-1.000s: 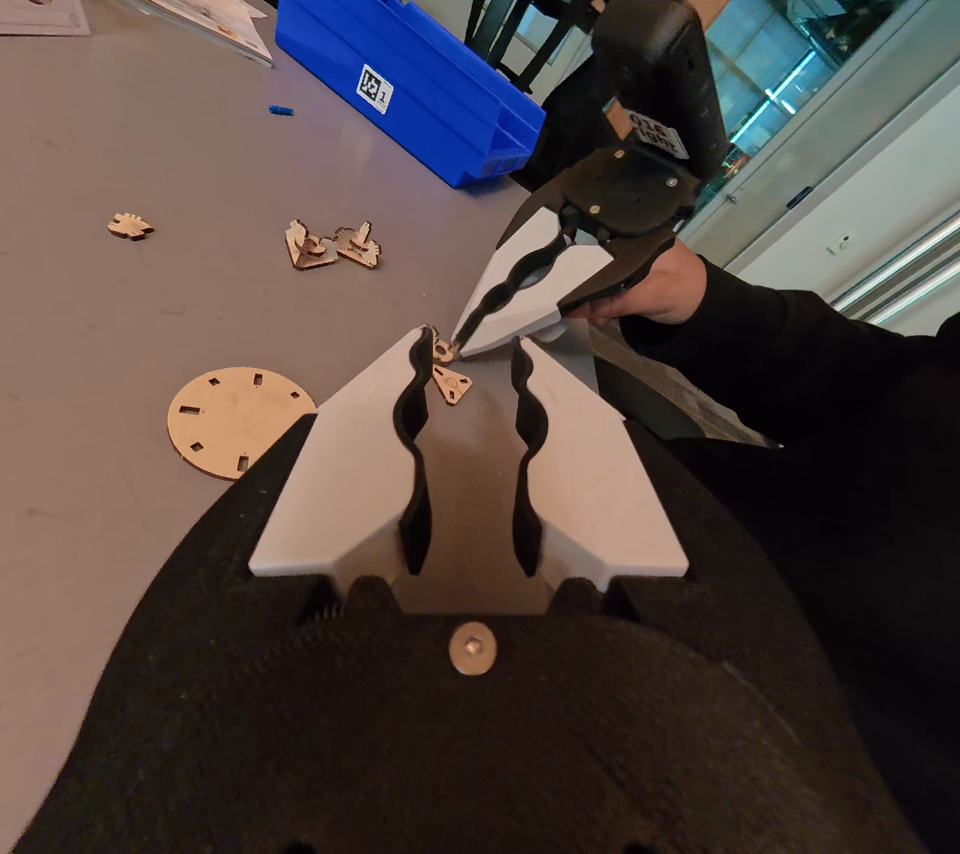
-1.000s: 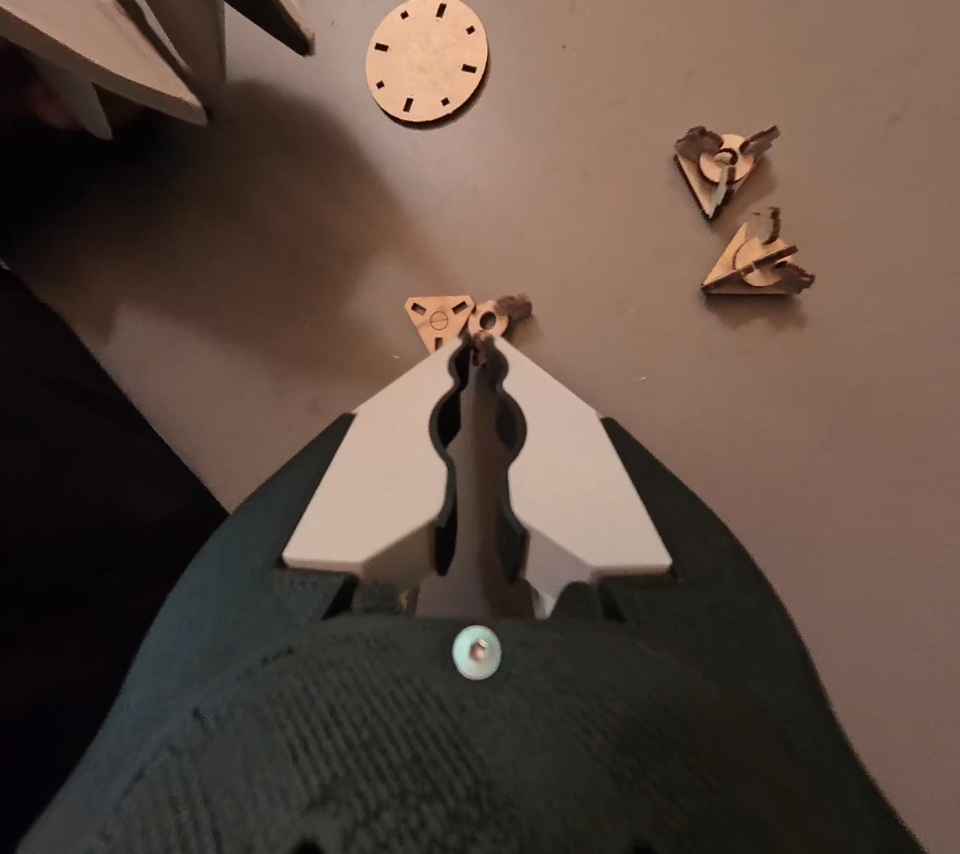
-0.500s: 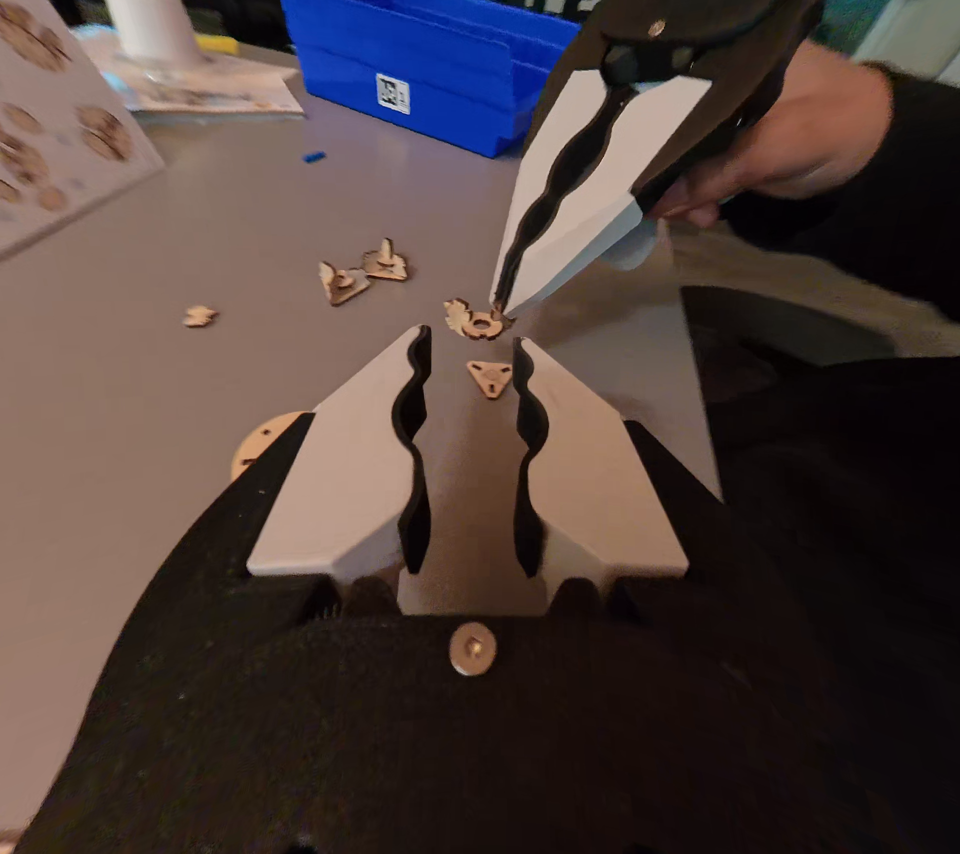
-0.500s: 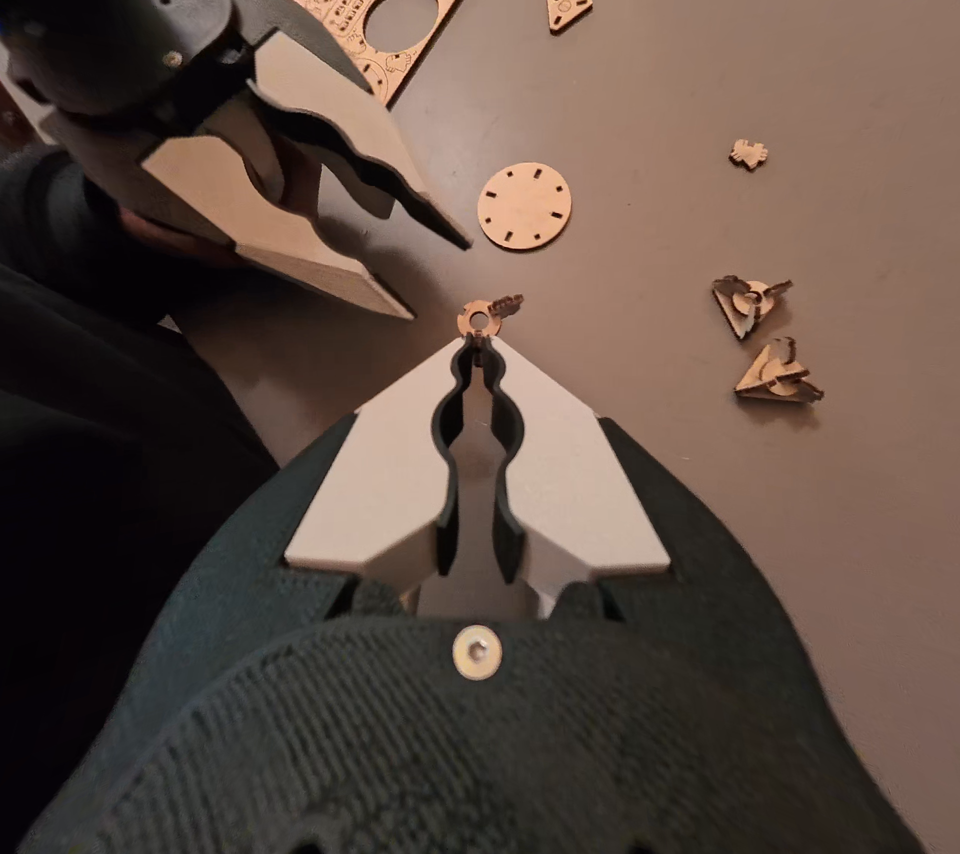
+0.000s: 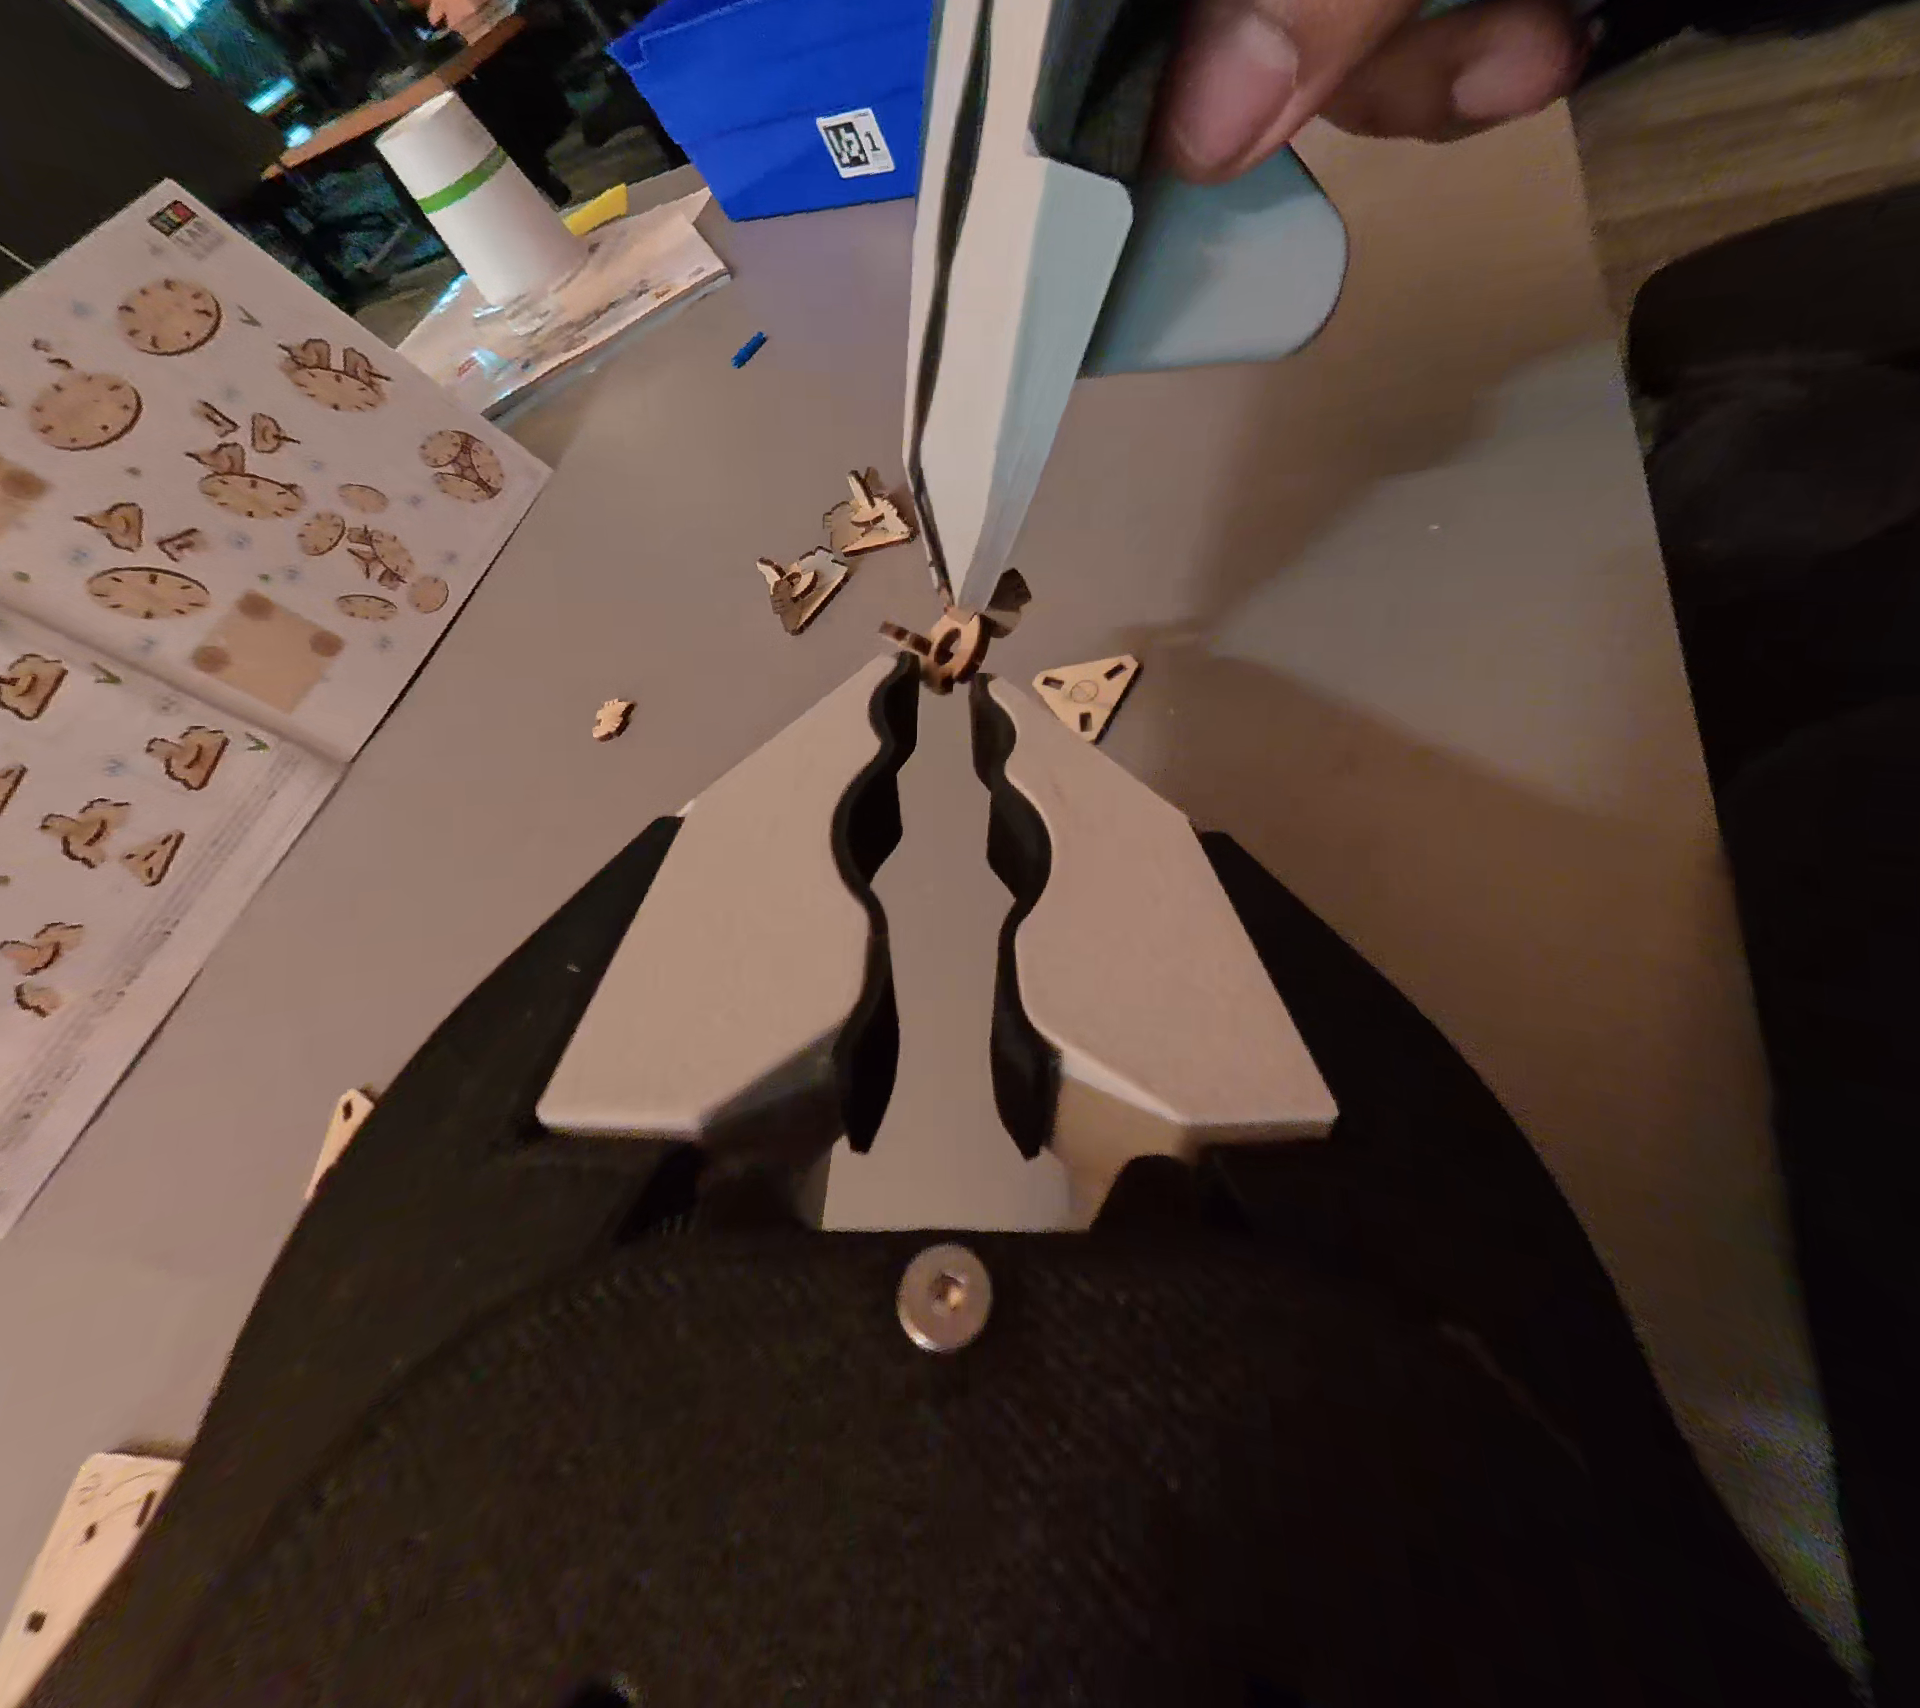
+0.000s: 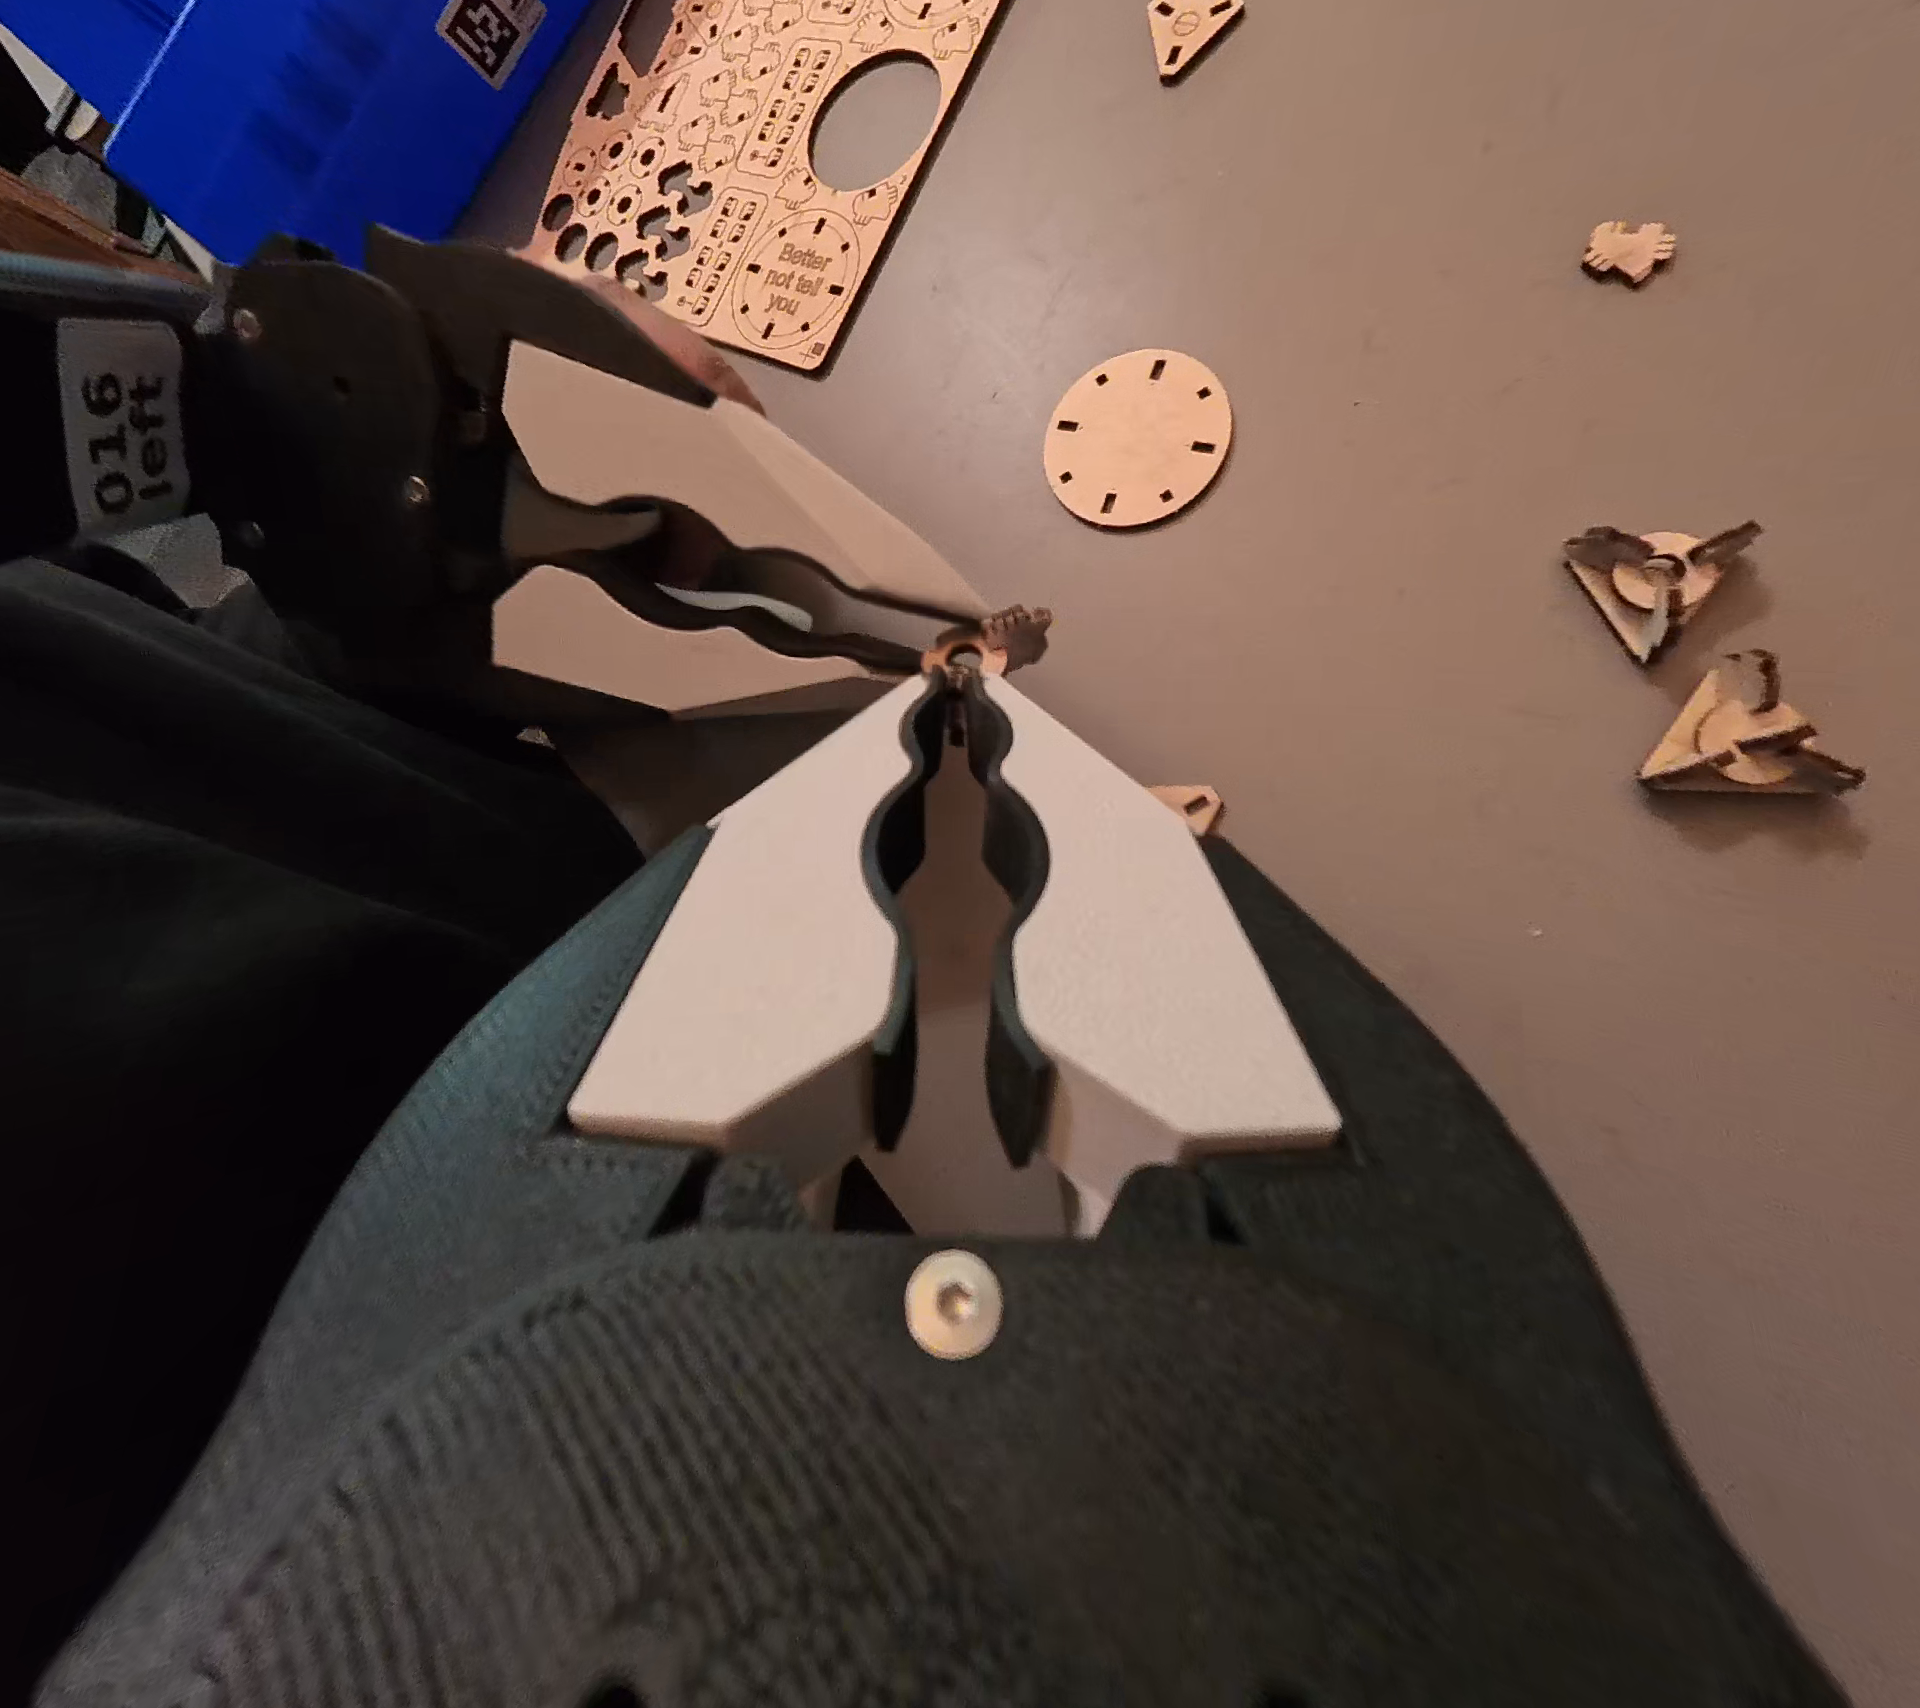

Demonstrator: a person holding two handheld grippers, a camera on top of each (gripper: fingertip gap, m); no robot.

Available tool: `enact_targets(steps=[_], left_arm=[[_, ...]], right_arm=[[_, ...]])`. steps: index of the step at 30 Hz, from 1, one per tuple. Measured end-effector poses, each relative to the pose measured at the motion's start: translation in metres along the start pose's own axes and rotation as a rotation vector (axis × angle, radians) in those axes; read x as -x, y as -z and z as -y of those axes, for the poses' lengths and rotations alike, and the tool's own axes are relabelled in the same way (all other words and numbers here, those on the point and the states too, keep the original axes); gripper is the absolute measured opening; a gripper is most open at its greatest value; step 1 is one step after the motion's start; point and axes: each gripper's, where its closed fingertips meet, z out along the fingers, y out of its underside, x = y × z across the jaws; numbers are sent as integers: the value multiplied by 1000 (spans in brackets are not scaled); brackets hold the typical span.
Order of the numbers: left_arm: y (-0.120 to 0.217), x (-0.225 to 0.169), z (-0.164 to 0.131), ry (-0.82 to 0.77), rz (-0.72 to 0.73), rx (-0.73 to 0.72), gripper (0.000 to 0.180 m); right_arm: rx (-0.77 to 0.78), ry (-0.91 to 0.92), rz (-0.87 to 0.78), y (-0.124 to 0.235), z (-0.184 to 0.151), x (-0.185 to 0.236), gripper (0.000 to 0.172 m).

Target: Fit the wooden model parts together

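The right gripper (image 6: 961, 671) pinches a little wooden ring piece (image 6: 977, 645) tight, up above the grey table (image 6: 1455, 308). The left gripper (image 5: 940, 687) (fingers close together) has the ring's bottom edge between its tips, beside a wooden triangle (image 5: 1086, 694).

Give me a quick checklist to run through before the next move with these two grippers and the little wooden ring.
1. Right gripper shut on a tab of the ring: ok.
2. Ring sits between the tips of the left gripper: ok.
3. Left pads pressing on the ring: cannot tell.
4. Triangle plate lies flat on the table, apart from the ring: ok.
5. Two assembled pieces and the disc lie apart from both grippers: ok.
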Motion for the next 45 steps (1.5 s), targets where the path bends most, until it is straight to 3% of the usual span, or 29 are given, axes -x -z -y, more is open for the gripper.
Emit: enact_targets(steps=[4, 8, 11, 14, 16, 18, 22, 30, 45], left_arm=[[1, 0, 0, 5, -4, -1, 1], [8, 8, 8, 175, -45, -91, 0], [19, 20, 19, 429, -134, -228, 0], [34, 37, 26, 793, -307, -407, 0], [40, 47, 23, 1009, -418, -487, 0], [40, 50, 20, 1111, -474, -505, 0], [33, 38, 19, 1100, -513, -445, 0], [35, 37, 20, 1190, -603, -477, 0], [34, 32, 21, 1232, -674, -476, 1]], right_arm=[[-25, 5, 14, -1, 4, 3, 6], [-142, 47, 21, 8, 22, 7, 27], [-245, 155, -54, 21, 38, 5, 31], [-303, 350, -229, 30, 49, 5, 31], [-301, 524, -359, 29, 52, 9, 31], [-247, 692, -491, 24, 52, 11, 30], [-109, 880, -596, 5, 45, 12, 28], [-65, 892, -582, -3, 43, 8, 17], [-45, 966, -574, -10, 41, 10, 20]])
